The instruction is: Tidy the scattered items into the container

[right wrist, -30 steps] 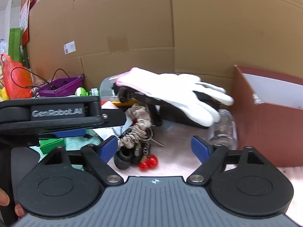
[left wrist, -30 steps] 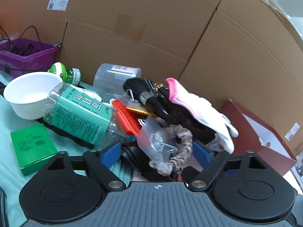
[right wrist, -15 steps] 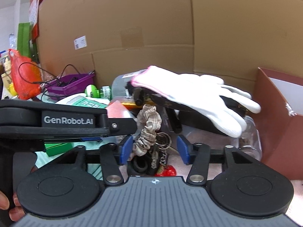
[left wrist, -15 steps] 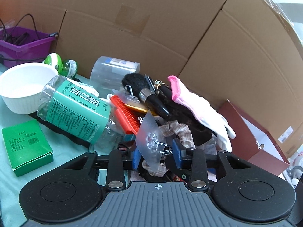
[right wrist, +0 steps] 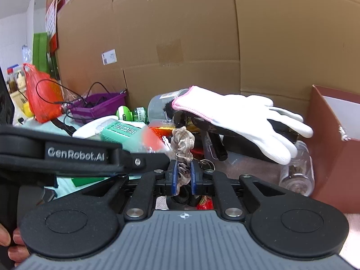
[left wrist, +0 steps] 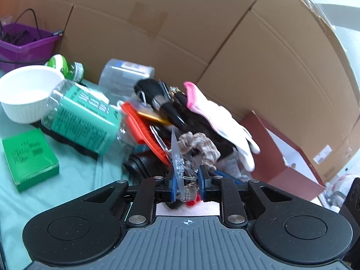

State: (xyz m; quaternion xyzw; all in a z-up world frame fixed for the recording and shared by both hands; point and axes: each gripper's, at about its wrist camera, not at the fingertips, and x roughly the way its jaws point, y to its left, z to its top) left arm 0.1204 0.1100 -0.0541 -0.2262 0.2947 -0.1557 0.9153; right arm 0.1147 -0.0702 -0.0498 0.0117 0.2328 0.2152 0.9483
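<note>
While the left gripper (left wrist: 186, 185) pinches a clear plastic packet (left wrist: 176, 157) and part of a checked scrunchie (left wrist: 198, 145) between nearly closed blue pads, the right gripper (right wrist: 182, 177) is clamped on the same scrunchie (right wrist: 183, 139). Both meet at the near edge of a pile where a white glove (right wrist: 238, 121) drapes over a makeup brush (left wrist: 157, 103). The brown box (right wrist: 333, 144) stands just right of the pile.

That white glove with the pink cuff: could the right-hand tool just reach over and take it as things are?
Probably not yet. The right gripper has its fingers shut on the plaid scrunchie, so they are occupied. The white glove itself lies uncovered on top of the pile, just beyond, with nothing over it.
</note>
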